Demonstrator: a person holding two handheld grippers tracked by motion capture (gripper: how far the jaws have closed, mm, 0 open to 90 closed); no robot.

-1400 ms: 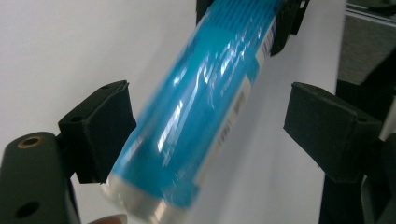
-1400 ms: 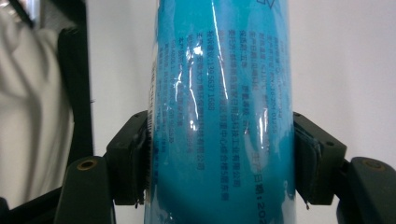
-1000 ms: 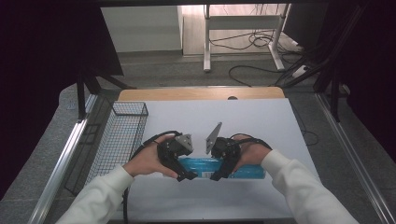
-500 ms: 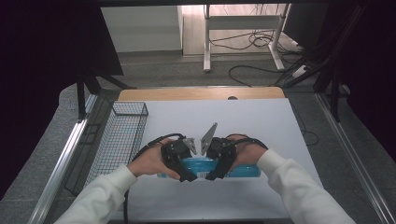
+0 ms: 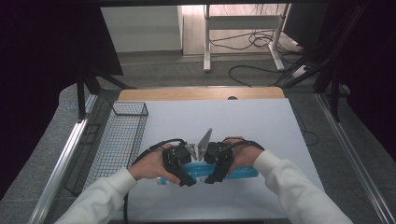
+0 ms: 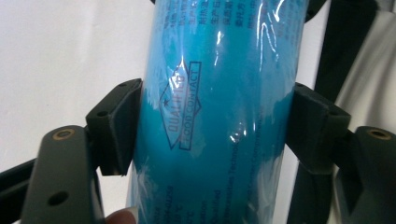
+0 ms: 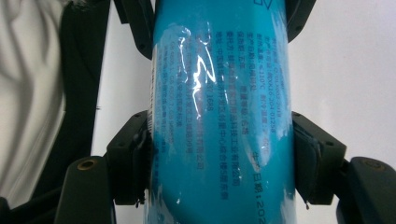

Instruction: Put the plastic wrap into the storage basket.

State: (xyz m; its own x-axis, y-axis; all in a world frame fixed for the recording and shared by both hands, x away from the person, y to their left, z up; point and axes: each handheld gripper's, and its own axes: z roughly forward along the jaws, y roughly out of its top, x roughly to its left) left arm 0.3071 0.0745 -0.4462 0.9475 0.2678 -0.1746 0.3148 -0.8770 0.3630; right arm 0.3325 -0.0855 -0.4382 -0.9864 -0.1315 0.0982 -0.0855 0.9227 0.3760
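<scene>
1. at the far left i see the black wire mesh basket (image 5: 119, 140) standing on the white table top (image 5: 261, 126), well apart from my hands.
2. my left gripper (image 5: 180, 169) sits just right of the basket; its jaws have just been closing and now both pads press the sides of the long blue cylindrical roll wrapped in glossy clear film (image 5: 219, 171).
3. in the left gripper view the roll (image 6: 219, 116) runs up between the pads (image 6: 116, 126), printed lettering facing the camera.
4. the roll lies flat across the near part of the table, spanning both hands.
5. my right gripper (image 5: 217, 170) is clamped on the same roll (image 7: 222, 116), just beside the left one, pads (image 7: 317, 158) tight against it.
</scene>
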